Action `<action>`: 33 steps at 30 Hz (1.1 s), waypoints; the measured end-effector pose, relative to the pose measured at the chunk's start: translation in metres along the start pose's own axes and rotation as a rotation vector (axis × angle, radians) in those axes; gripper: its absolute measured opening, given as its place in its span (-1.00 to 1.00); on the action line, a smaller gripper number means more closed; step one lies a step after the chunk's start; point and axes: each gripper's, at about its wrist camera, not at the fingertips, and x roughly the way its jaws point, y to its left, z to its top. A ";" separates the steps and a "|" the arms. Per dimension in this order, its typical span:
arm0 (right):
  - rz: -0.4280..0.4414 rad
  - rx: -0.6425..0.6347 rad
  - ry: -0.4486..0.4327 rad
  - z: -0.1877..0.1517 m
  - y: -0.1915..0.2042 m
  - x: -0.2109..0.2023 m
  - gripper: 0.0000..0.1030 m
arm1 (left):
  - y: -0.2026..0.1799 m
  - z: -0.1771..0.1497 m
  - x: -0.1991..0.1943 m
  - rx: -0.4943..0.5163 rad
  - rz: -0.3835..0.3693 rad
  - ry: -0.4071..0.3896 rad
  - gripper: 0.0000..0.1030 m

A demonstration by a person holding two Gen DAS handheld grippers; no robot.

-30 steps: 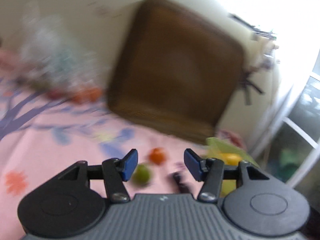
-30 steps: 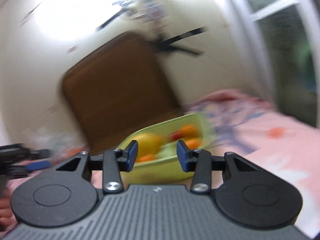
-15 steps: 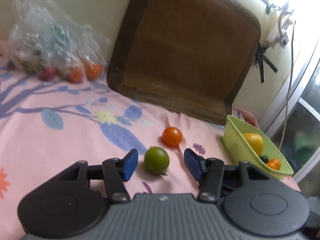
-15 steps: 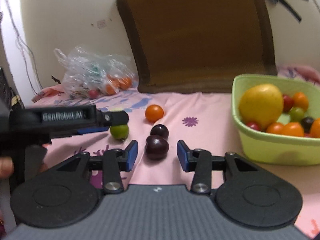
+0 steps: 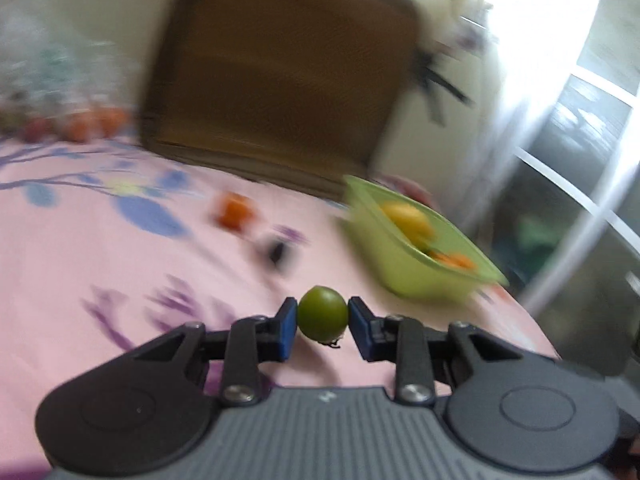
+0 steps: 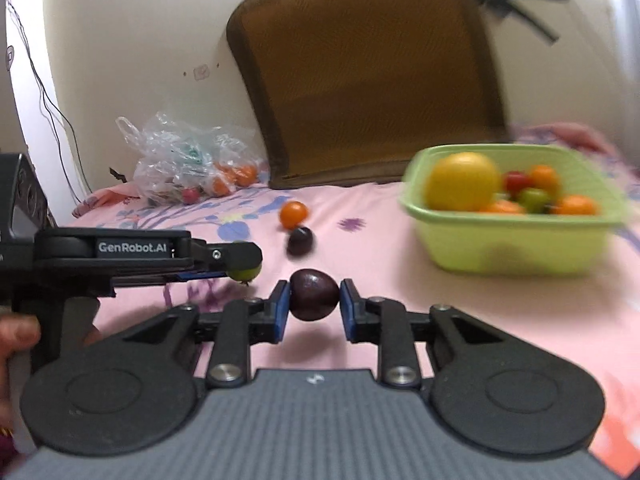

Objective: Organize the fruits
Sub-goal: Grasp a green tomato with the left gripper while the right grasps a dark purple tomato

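- Left gripper (image 5: pixel 323 322): blue pads clamped on a small green fruit (image 5: pixel 323 314), one pad on each side, the fruit held clear of the pink floral cloth (image 5: pixel 80 264).
- Right gripper (image 6: pixel 314 307): blue pads clamped on a dark purple fruit (image 6: pixel 314 294), lifted above the cloth; its shadow lies beneath.
- Person's hand (image 6: pixel 14 344): at the left edge of the right wrist view, gripping the left gripper's handle.
- Loose dark fruit (image 6: pixel 300 240): on the cloth, beyond both grippers.
- Orange fruit (image 6: pixel 294 214): on the cloth, just behind the loose dark fruit, touching or nearly so.
- Green basket (image 6: pixel 516 248): to the right on the cloth, holding a large yellow fruit (image 6: pixel 462 186) with small orange, red and green fruits.
- Clear plastic bag (image 6: pixel 188 164): far left by the wall, holding orange and red fruits.
- Brown cushion (image 6: pixel 372 76): leaning against the wall, behind the basket and bag.
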 end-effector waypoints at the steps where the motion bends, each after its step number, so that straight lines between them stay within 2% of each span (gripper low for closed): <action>1: -0.024 -0.004 -0.010 -0.008 -0.004 -0.015 -0.43 | -0.011 -0.004 -0.002 0.021 -0.030 0.011 -0.46; 4: -0.094 -0.005 -0.025 -0.024 -0.015 -0.048 -0.43 | -0.044 -0.019 -0.001 0.091 -0.105 0.048 -0.45; 8: -0.160 0.057 -0.039 -0.039 -0.035 -0.077 -0.43 | -0.074 -0.038 0.006 0.164 -0.131 0.091 -0.45; 14: -0.212 0.089 -0.057 -0.051 -0.045 -0.091 -0.42 | -0.099 -0.060 0.009 0.278 -0.088 0.110 -0.43; 15: -0.213 0.090 -0.052 -0.054 -0.046 -0.094 -0.42 | -0.099 -0.060 0.008 0.283 -0.074 0.101 -0.43; 17: -0.214 0.093 -0.041 -0.058 -0.046 -0.093 -0.40 | -0.098 -0.058 0.010 0.275 -0.059 0.103 -0.26; 23: -0.219 0.077 -0.048 -0.061 -0.044 -0.097 -0.39 | -0.100 -0.062 0.000 0.278 -0.045 0.083 -0.11; 28: -0.220 0.064 -0.050 -0.064 -0.042 -0.101 -0.39 | -0.106 -0.065 -0.001 0.310 -0.032 0.086 -0.11; 32: -0.225 0.043 -0.052 -0.065 -0.039 -0.099 -0.39 | -0.107 -0.065 0.005 0.315 -0.023 0.105 -0.20; 33: -0.226 0.041 -0.054 -0.065 -0.039 -0.098 -0.39 | -0.107 -0.065 0.005 0.318 -0.027 0.107 -0.30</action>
